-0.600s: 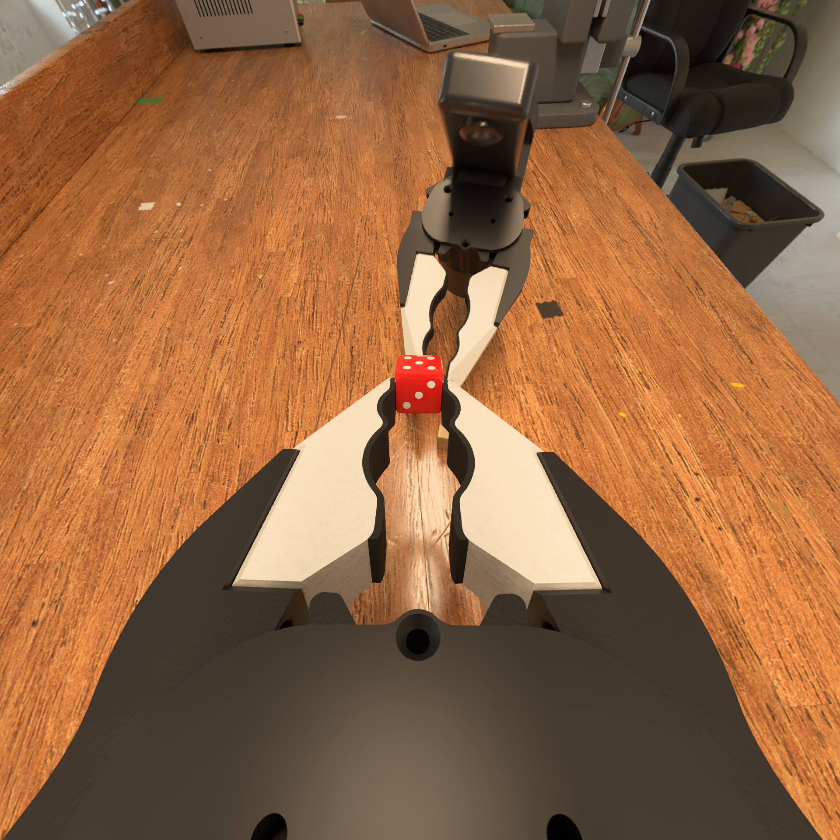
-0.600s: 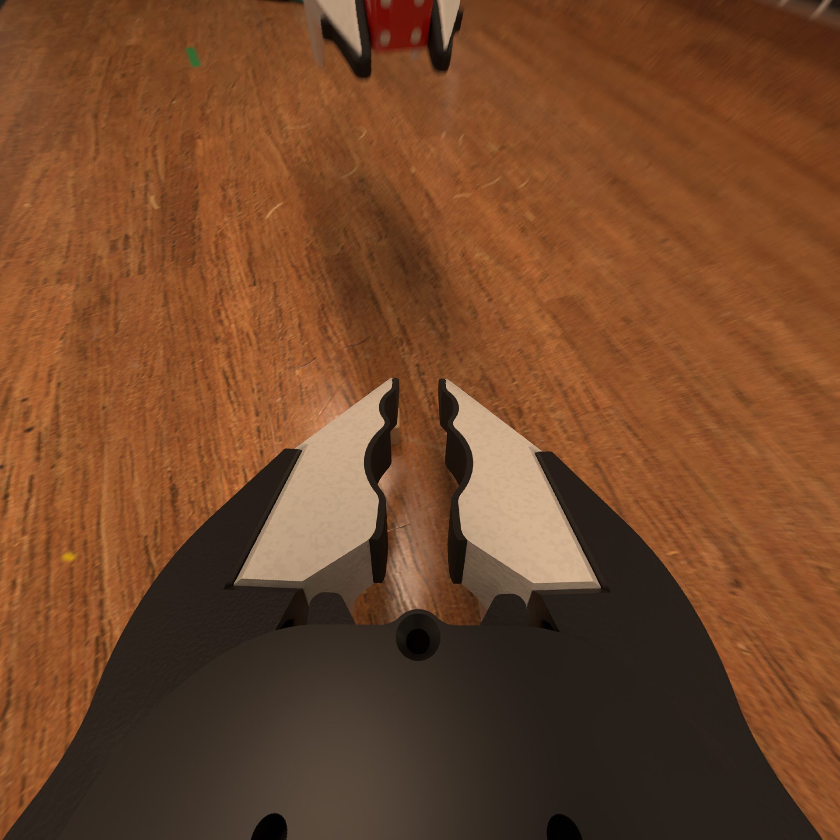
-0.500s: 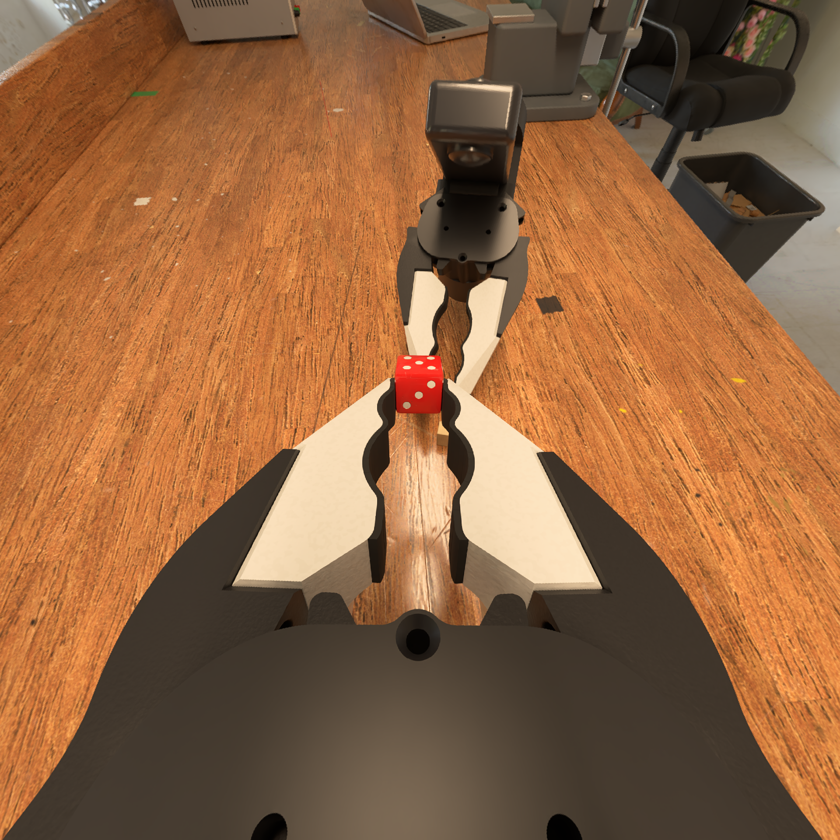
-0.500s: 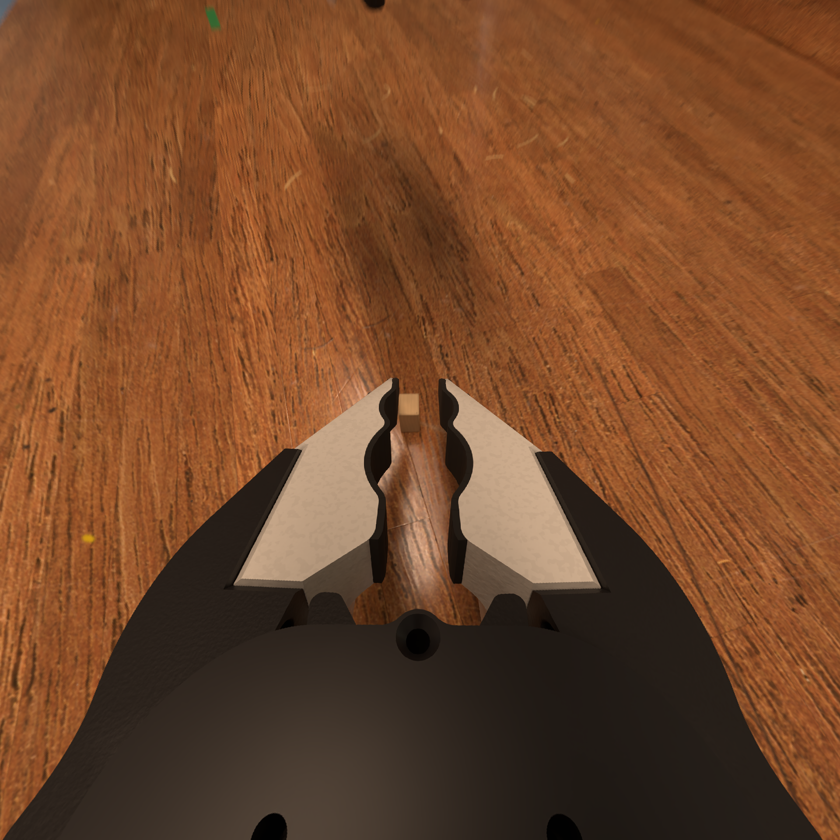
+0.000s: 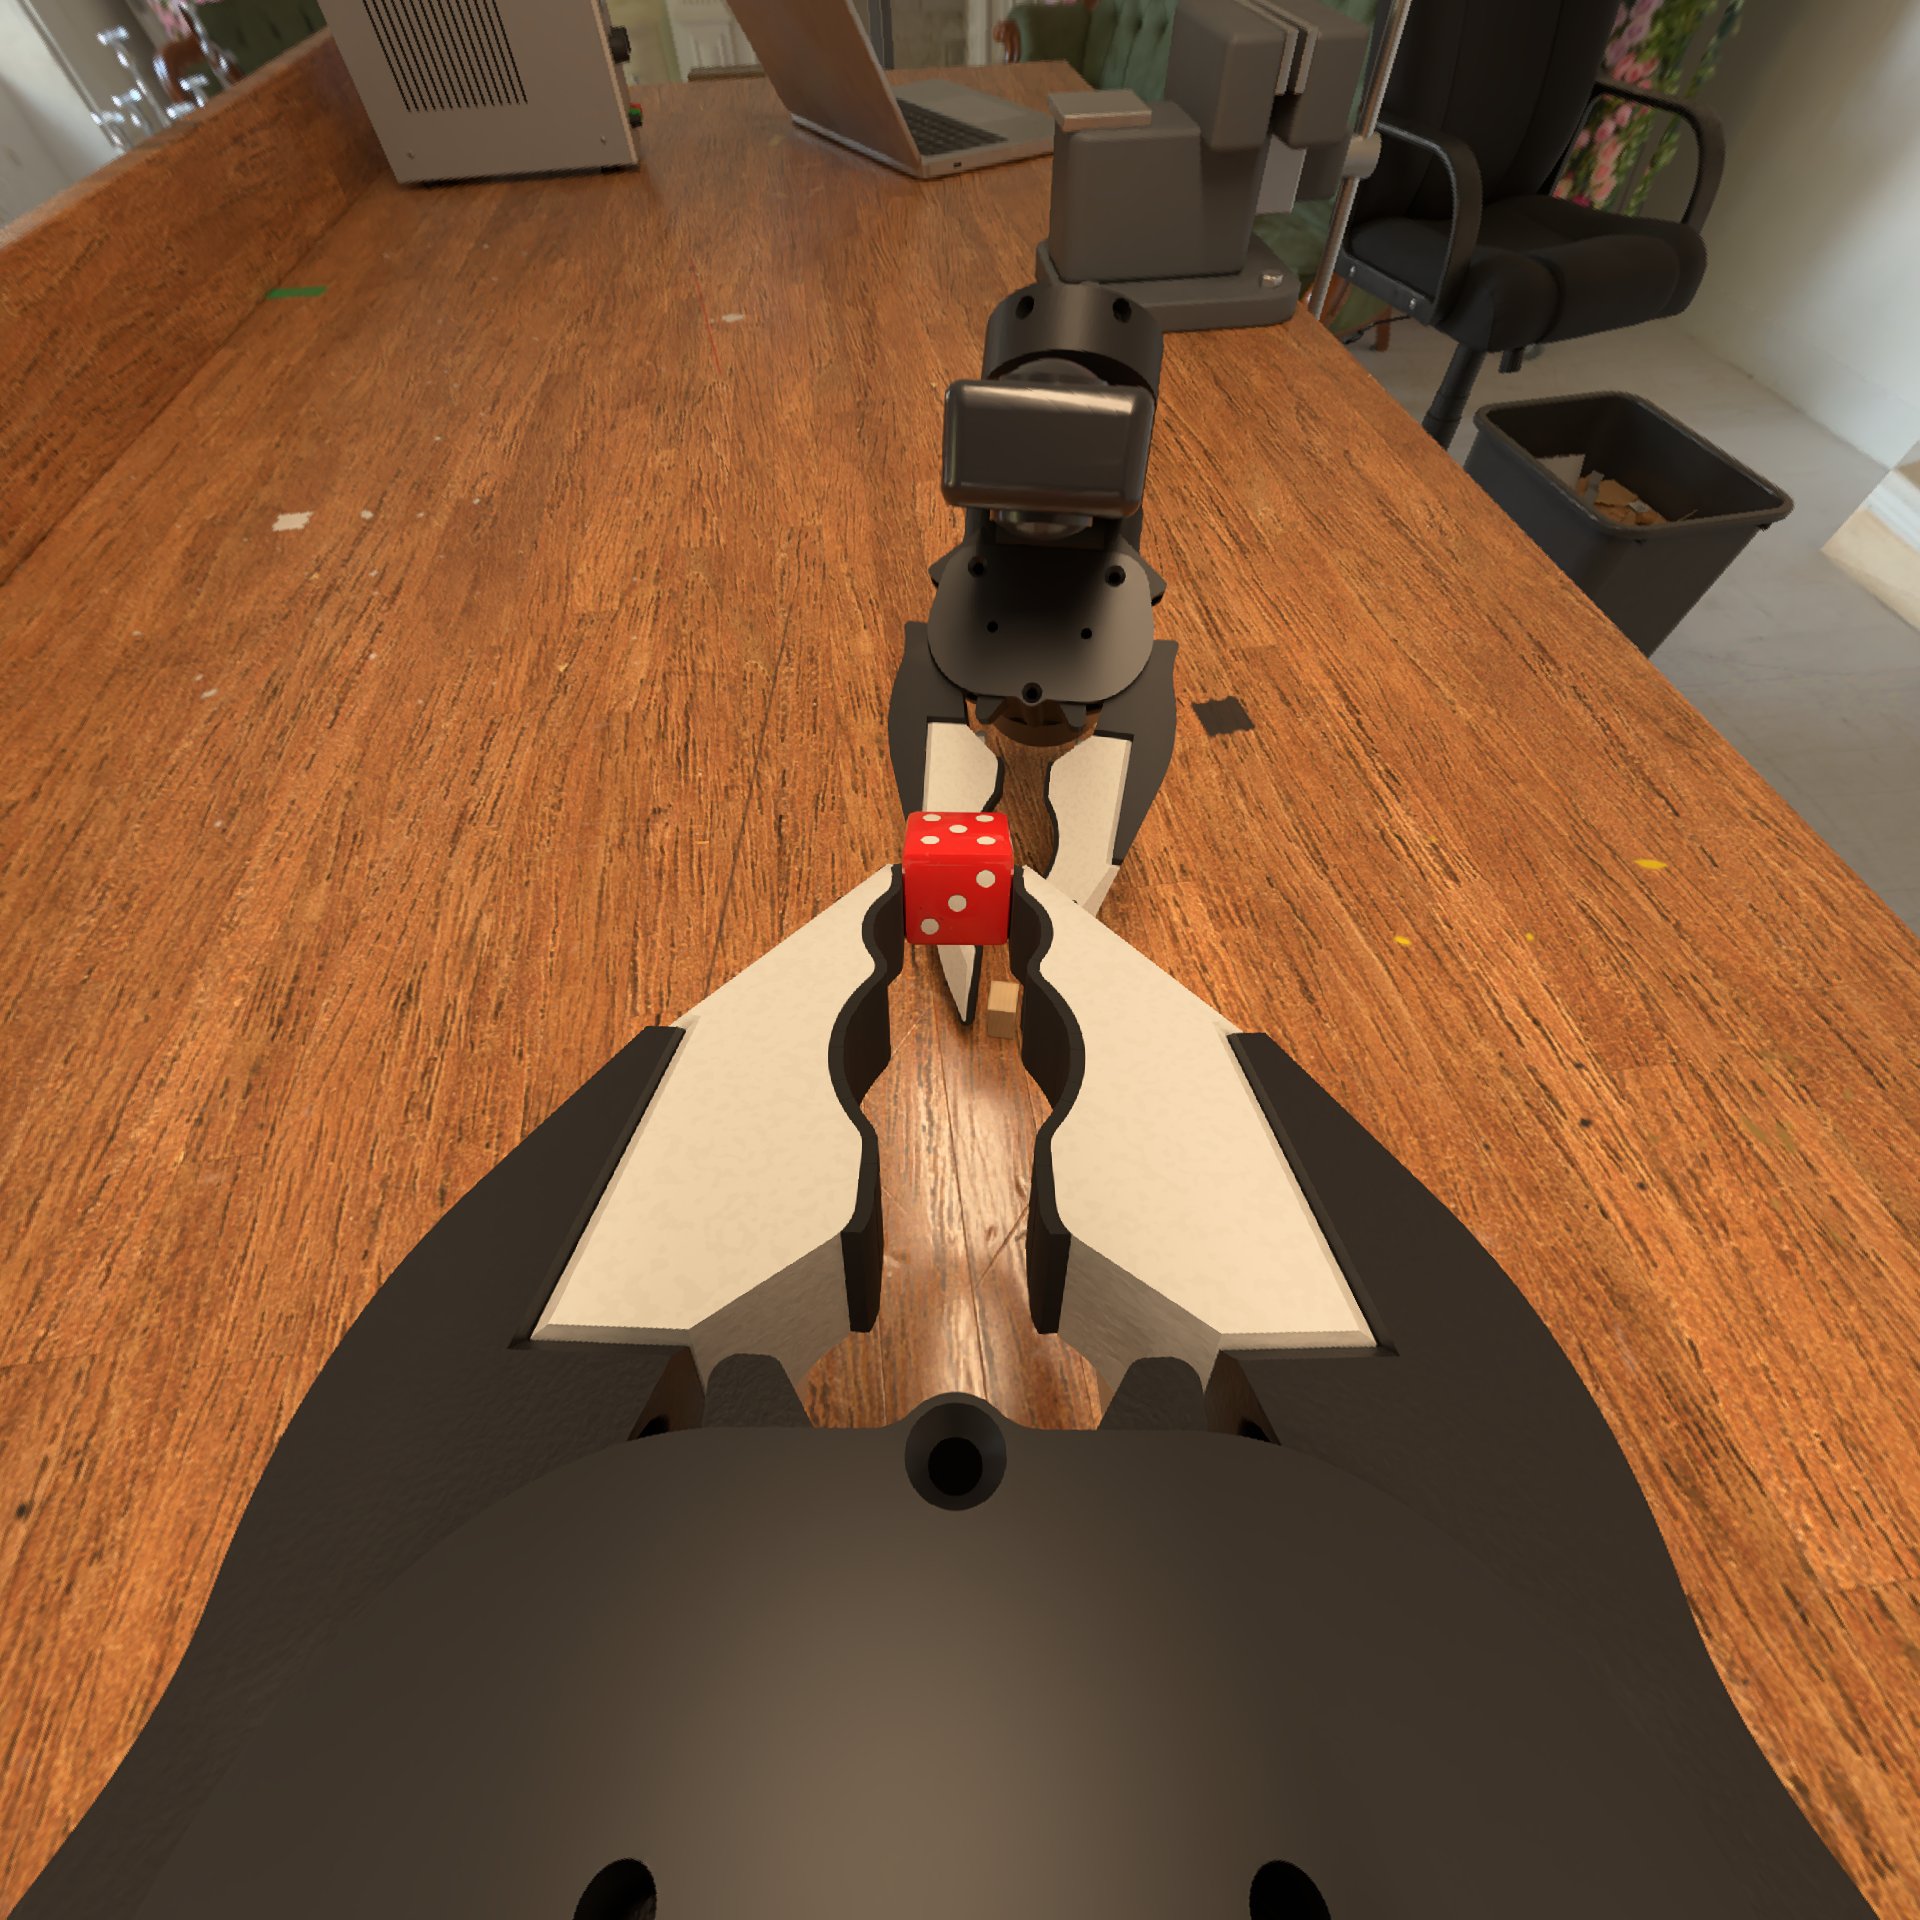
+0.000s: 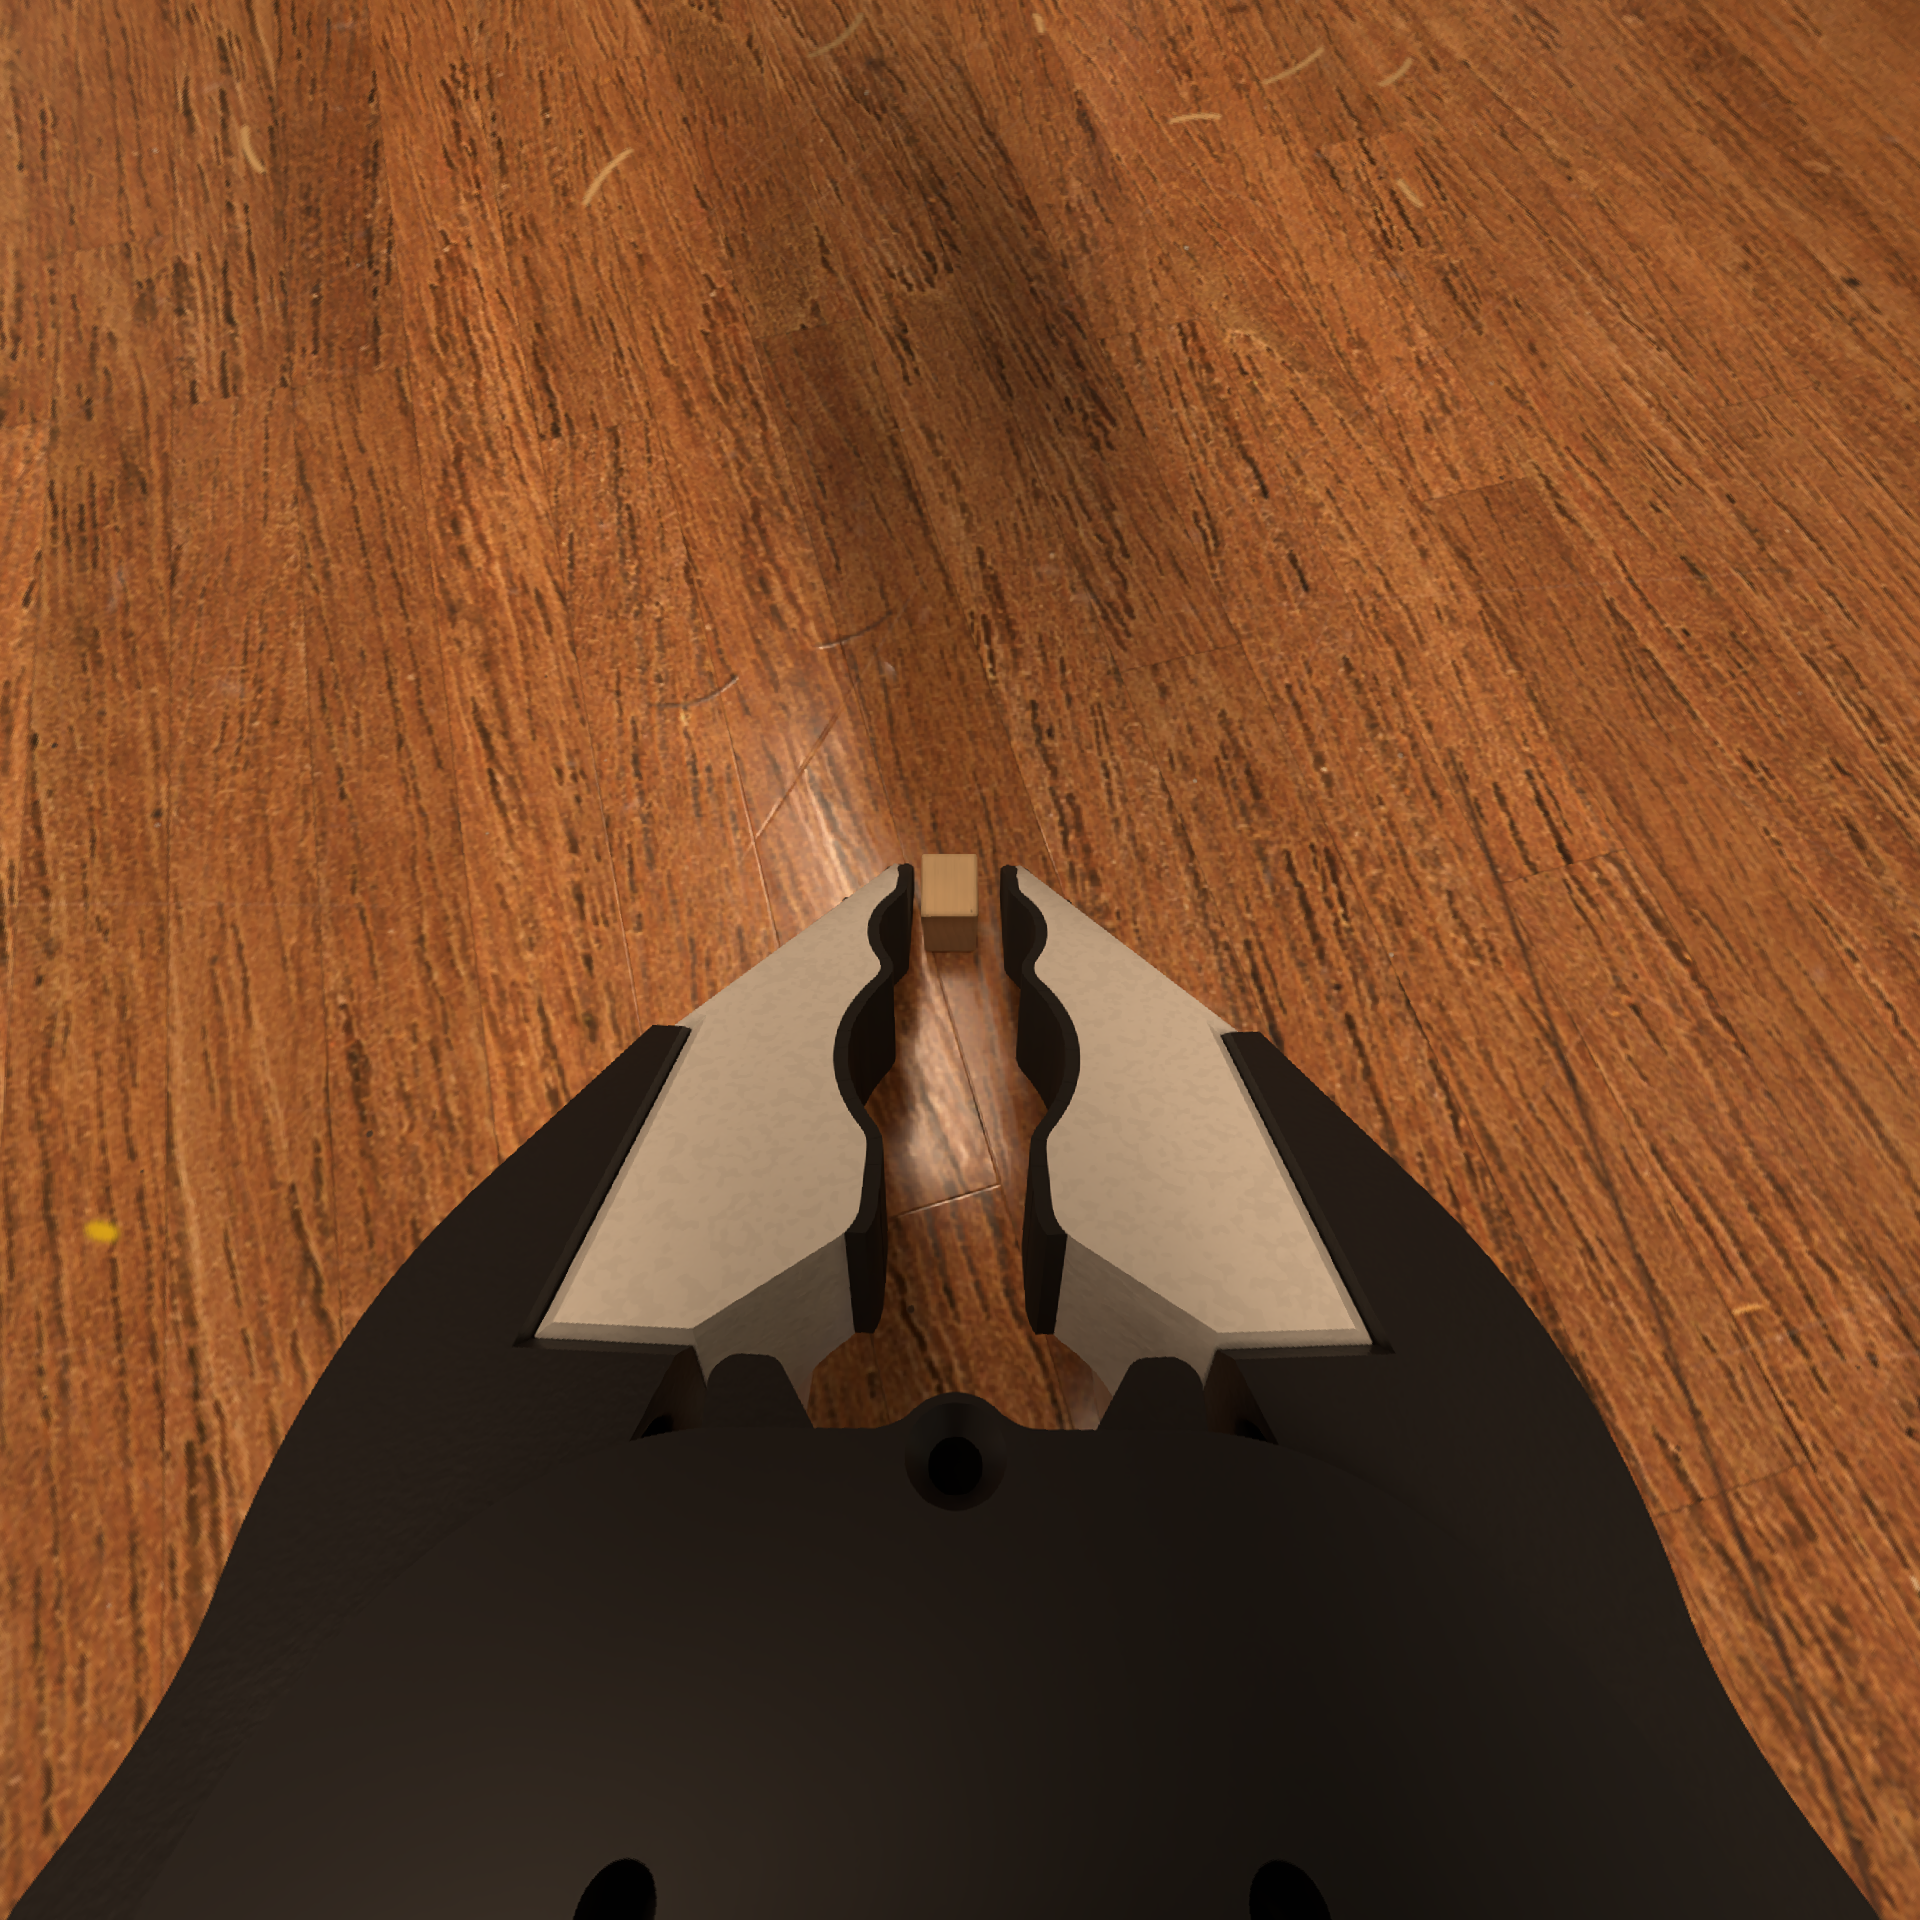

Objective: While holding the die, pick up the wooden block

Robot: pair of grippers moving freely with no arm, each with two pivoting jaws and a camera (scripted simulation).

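The left gripper hovers above the wooden table, its fingertips clamped on the red die (white pips, no legible writing anywhere). The right gripper faces it, tilted down, jaws slightly parted around the small wooden block resting on the table; the left finger seems just short of touching it.

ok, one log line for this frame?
left gripper: shut on die | right gripper: open, straddling wooden block | block on table
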